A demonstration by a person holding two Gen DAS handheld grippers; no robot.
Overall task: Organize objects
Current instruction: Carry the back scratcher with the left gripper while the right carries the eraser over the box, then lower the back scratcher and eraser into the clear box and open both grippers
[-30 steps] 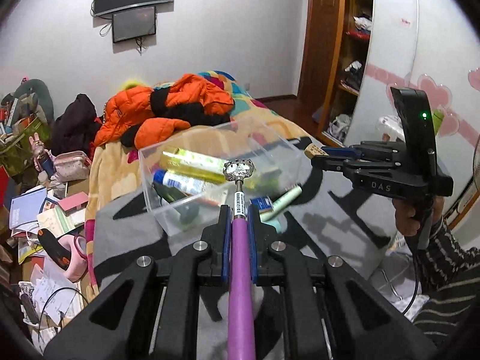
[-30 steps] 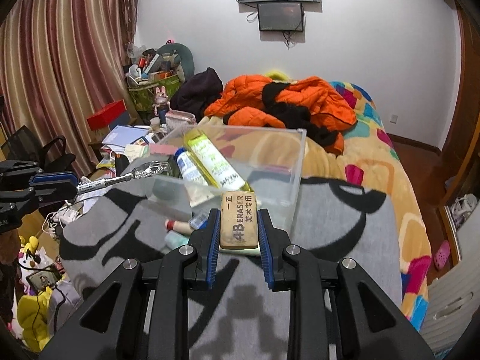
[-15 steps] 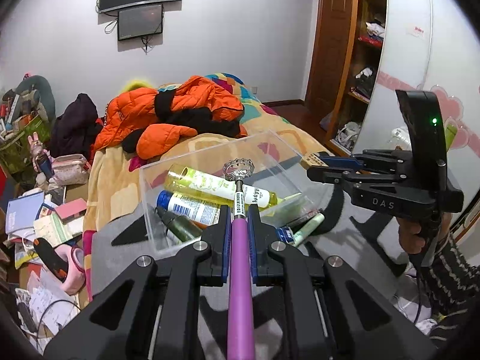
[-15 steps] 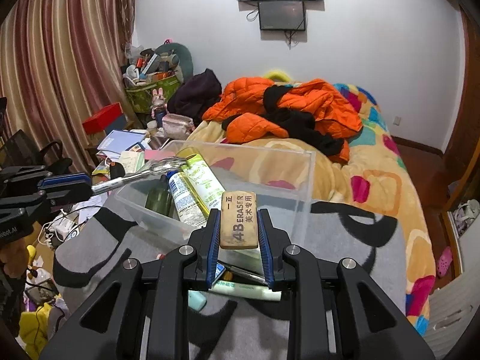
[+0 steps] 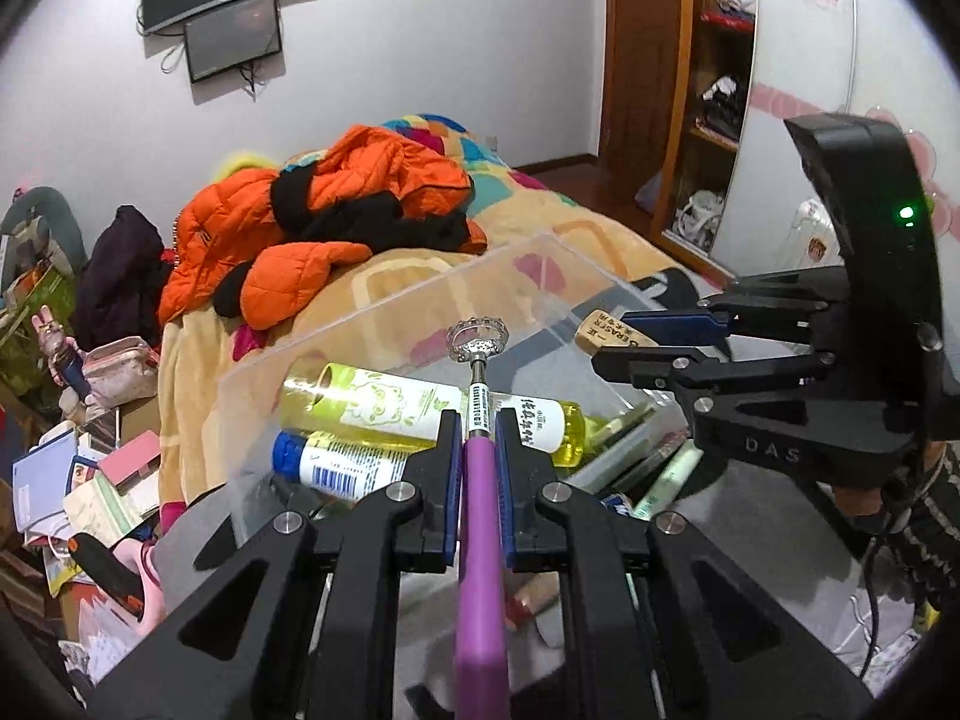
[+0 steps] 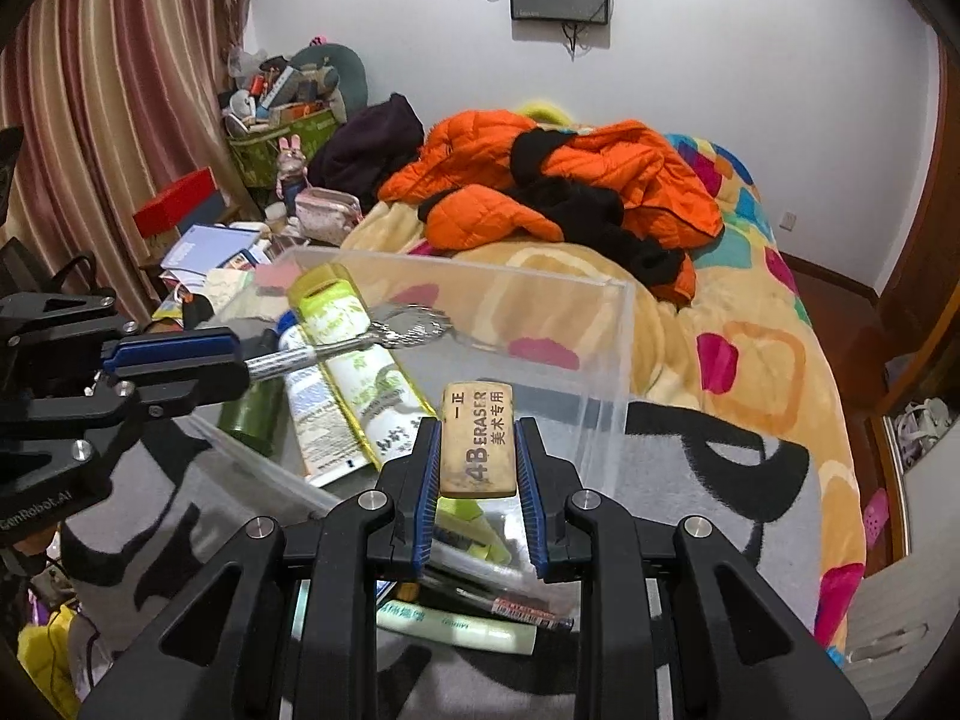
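Note:
A clear plastic box [image 5: 540,264] [image 6: 606,360] sits on the grey blanket and holds a yellow bottle [image 5: 420,402] [image 6: 354,360] and a blue-capped tube [image 5: 336,468] [image 6: 312,408]. My left gripper [image 5: 480,420] [image 6: 240,360] is shut on a purple-handled pen with a silver ornate top [image 5: 477,339] [image 6: 414,327], its tip over the box. My right gripper [image 6: 477,426] [image 5: 624,336] is shut on a tan 4B eraser [image 6: 478,447] [image 5: 612,333], held at the box's near rim.
Loose tubes and pens [image 6: 462,624] lie on the blanket beside the box under my right gripper. An orange jacket [image 5: 324,210] [image 6: 570,186] lies on the bed behind. Cluttered books and bags [image 5: 78,462] fill the floor at the left.
Both grippers have moved closer to the box and risen above it. The pen's tip and the eraser now sit over the box opening. Both grips are unchanged.

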